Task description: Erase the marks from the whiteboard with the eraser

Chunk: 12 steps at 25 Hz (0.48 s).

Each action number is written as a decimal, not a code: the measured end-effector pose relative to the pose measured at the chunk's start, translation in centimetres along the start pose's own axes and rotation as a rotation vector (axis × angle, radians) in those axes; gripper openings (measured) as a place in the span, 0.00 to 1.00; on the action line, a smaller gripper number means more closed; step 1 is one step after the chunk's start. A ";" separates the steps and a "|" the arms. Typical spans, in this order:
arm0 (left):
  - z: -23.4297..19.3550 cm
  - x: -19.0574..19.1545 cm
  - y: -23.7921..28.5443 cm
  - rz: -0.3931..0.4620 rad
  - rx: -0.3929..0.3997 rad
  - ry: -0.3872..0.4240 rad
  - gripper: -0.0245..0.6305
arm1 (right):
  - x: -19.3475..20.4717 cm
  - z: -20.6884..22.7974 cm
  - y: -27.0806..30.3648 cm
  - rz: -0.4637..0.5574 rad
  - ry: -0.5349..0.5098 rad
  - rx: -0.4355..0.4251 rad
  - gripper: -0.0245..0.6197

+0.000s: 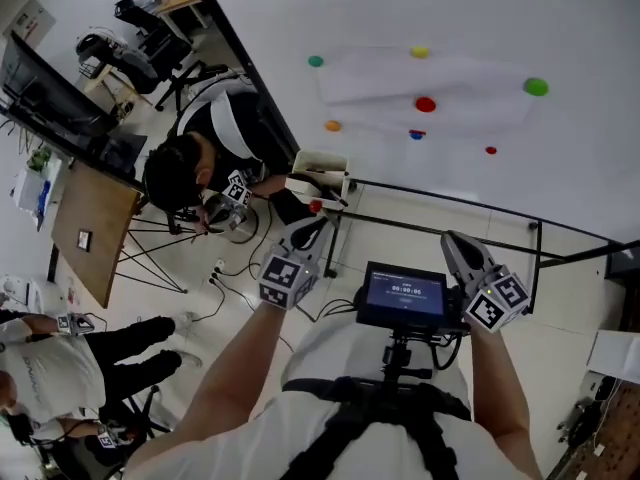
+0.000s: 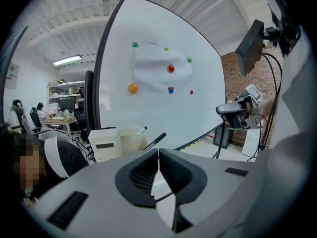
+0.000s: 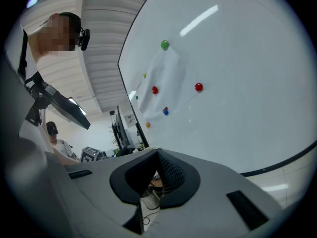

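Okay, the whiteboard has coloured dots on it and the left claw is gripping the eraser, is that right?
Not quite. The left claw is shut with nothing in it; the left gripper view shows its jaws together and no eraser between them. The whiteboard does have coloured dots on it.

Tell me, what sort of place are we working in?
Most likely an open office or lab workspace: a large whiteboard on a stand with coloured magnets, a wooden desk, a dark monitor and black office chairs.
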State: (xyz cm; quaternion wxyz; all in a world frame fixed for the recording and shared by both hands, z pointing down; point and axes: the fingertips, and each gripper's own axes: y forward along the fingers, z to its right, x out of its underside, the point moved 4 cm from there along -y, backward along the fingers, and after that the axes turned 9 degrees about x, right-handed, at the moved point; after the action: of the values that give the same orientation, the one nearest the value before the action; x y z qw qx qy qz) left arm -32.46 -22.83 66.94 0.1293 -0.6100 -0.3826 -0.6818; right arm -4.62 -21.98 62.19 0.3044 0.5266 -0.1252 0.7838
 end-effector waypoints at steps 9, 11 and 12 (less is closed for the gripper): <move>-2.0 1.3 -0.3 -0.007 -0.146 -0.059 0.15 | 0.0 -0.1 0.5 -0.018 -0.014 -0.003 0.06; -2.5 1.5 -0.7 -0.018 -0.199 -0.079 0.15 | -0.1 -0.1 0.5 -0.017 -0.013 -0.002 0.06; -2.8 1.5 -0.8 -0.021 -0.222 -0.088 0.18 | -0.2 -0.2 0.6 -0.016 -0.013 -0.003 0.06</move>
State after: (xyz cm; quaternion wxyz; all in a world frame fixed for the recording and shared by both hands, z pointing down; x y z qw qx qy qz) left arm -35.39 -23.72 68.16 0.0368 -0.6458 -0.3163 -0.6940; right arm -5.09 -22.41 61.99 0.3105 0.5322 -0.1241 0.7778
